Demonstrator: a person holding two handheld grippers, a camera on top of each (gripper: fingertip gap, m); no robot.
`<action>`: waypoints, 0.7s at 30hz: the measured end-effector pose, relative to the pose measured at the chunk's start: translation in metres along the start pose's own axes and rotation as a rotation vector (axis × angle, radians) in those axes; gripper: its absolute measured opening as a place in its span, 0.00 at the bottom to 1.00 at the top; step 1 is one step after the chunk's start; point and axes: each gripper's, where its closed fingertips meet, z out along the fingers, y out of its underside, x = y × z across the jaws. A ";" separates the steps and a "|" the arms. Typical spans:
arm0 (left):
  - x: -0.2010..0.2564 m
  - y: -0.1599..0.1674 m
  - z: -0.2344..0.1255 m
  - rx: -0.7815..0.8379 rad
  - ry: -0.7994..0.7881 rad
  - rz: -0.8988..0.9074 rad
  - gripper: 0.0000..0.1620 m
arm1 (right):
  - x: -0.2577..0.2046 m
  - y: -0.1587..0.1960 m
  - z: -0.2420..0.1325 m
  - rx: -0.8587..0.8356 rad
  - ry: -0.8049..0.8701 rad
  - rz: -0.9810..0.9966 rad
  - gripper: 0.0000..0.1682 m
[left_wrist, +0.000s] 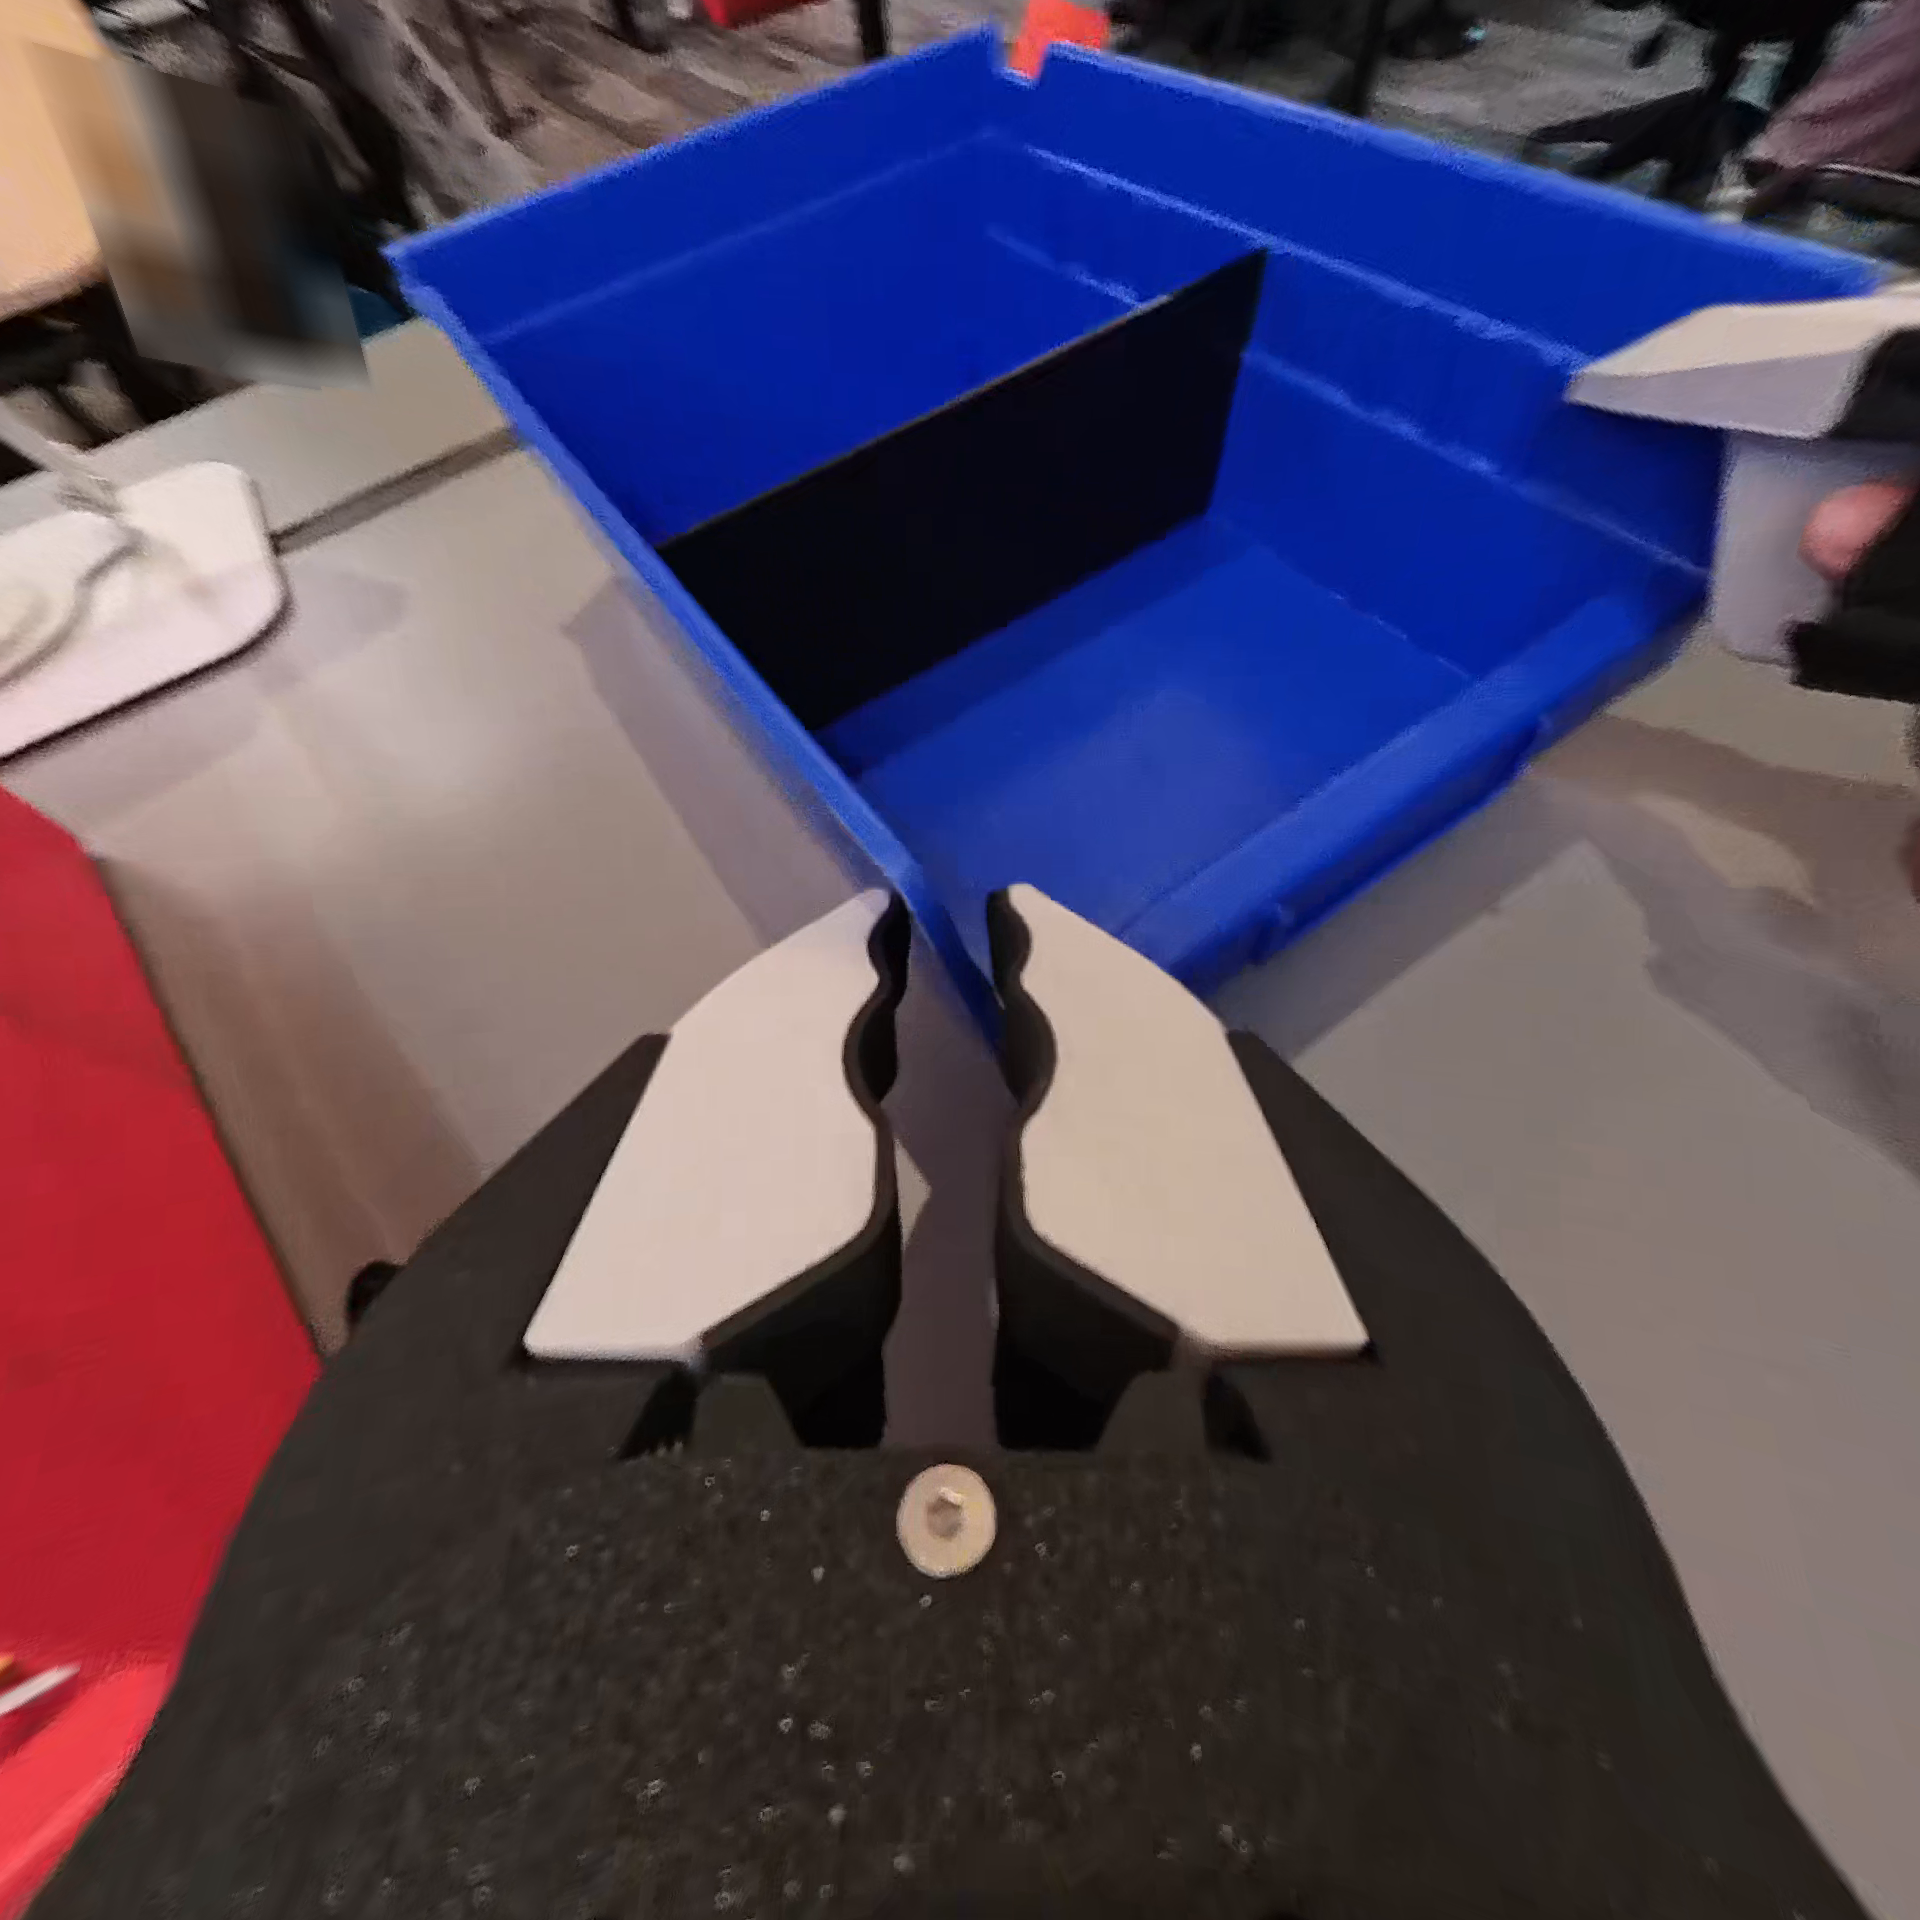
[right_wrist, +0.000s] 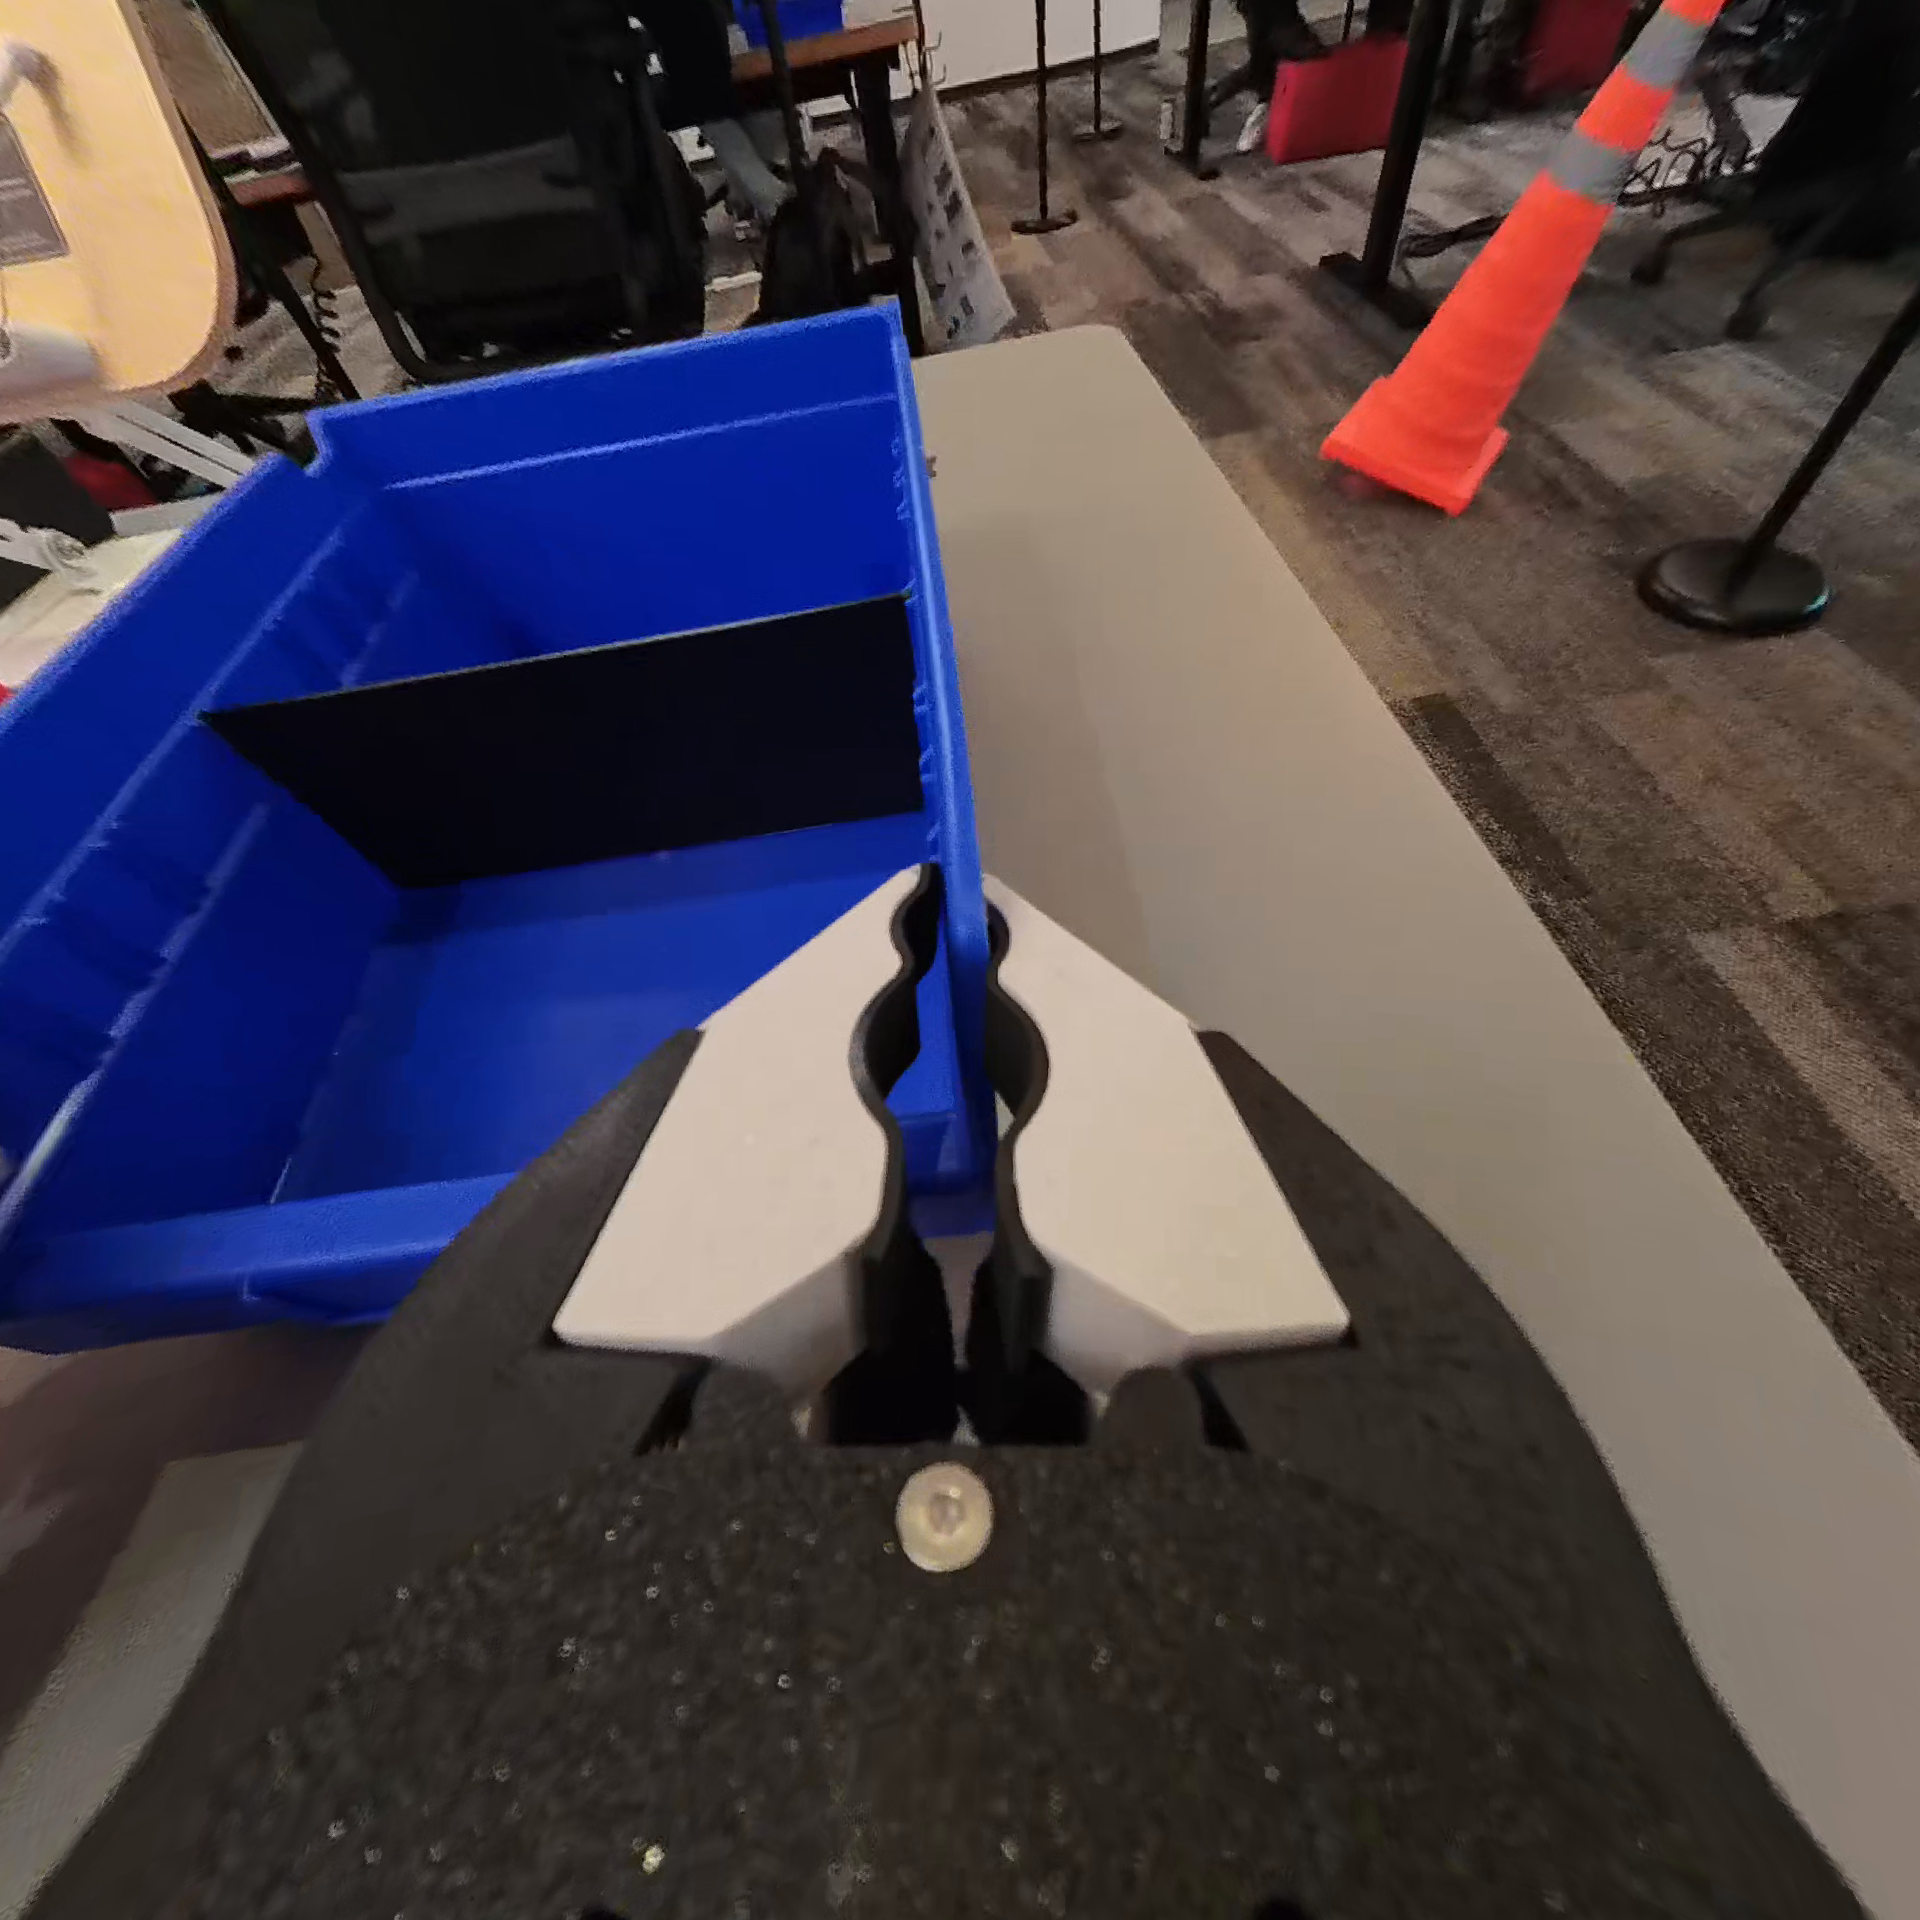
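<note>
1. A blue bin (left_wrist: 1049, 343) stands on a grey worktop (left_wrist: 436, 831); it is the landmark for all places below. A black divider (left_wrist: 966, 520) stands upright across the inside of the bin and splits it in two compartments. Both compartments show only their blue floor.
2. The left tool (left_wrist: 940, 914) is at the near left corner of the bin. Its two fingers stand a little apart, with the corner edge of the bin in the gap between them. The picture is blurred there, so it is not sure that the fingers (left_wrist: 769, 1132) touch the wall.
3. The right tool (right_wrist: 961, 894) is on the right side wall of the bin, near its front end. One finger is inside the bin and the other is outside, and they are closed on the wall, which passes between them.
4. In the left wrist view the right tool (left_wrist: 1725, 364) shows at the right wall of the bin, with part of a hand (left_wrist: 1860, 530) behind it.
5. Left of the bin a red cloth (left_wrist: 114, 1195) lies on the worktop.
6. On the floor to the right of the bin stands an orange cone (right_wrist: 1496, 281).
</note>
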 end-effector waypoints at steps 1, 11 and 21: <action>0.005 -0.001 -0.011 0.008 0.058 0.003 0.09 | 0.001 0.001 -0.001 -0.008 0.007 -0.010 0.02; -0.157 0.061 -0.192 0.176 -0.169 -0.030 0.15 | -0.034 -0.057 -0.052 0.205 0.089 -0.031 0.17; -0.270 0.126 -0.175 0.039 -0.350 -0.221 0.27 | -0.352 0.060 -0.029 -0.017 -0.422 -0.174 0.32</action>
